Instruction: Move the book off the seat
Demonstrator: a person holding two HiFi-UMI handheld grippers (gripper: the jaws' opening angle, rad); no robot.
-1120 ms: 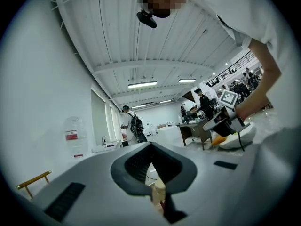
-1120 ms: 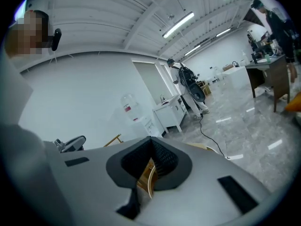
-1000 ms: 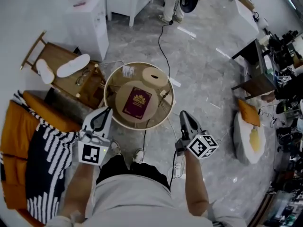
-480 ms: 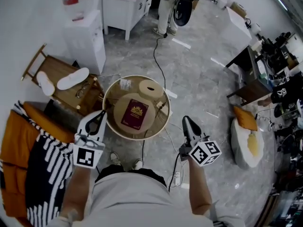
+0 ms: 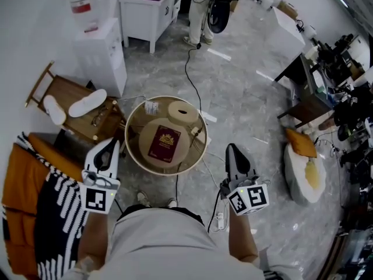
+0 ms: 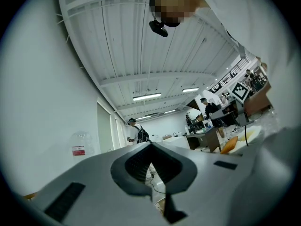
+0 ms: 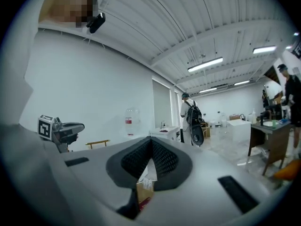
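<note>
Dark red rectangular book lies flat on the round tan wooden seat, centre of the head view. Left tool sits lower left of the seat, jaws together, nothing held. Right tool sits lower right, jaws together, nothing held. Both are clear of the book.
</note>
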